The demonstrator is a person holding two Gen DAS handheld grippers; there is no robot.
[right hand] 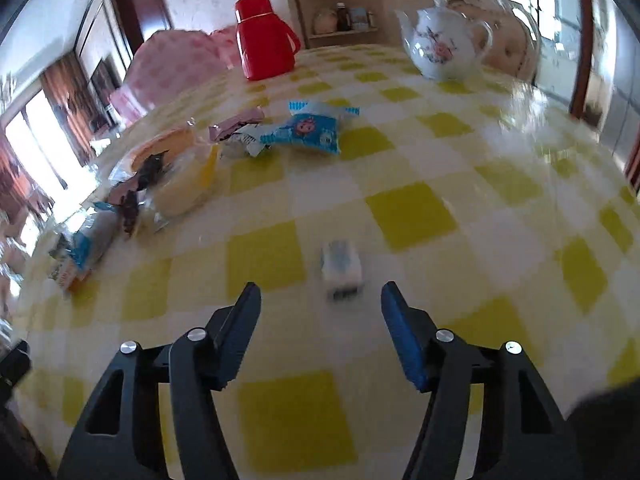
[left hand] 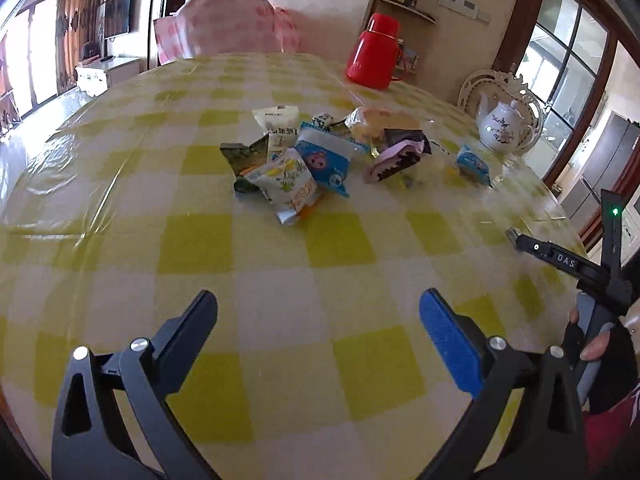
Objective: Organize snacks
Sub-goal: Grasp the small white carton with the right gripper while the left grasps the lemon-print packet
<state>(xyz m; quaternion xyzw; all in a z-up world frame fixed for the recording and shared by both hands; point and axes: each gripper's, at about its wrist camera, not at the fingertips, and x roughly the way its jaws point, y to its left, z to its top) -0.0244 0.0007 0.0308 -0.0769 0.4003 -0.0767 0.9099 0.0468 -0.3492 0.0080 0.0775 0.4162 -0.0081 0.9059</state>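
Here the right gripper (right hand: 320,304), jaws apart and empty, frames a small blurred packet (right hand: 341,266) at lower centre; closing askew could flick it away. Left gripper (left hand: 318,312) gapes empty.

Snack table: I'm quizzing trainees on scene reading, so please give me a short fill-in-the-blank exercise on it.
1. The jug standing behind the snack pile is coloured ____.
2. The tablecloth has a white and ____ check.
3. The flower-painted white vessel is a ____.
4. Ahead of the right tongs, between their tips, lies one small ____.

Missing words: red; yellow; teapot; packet
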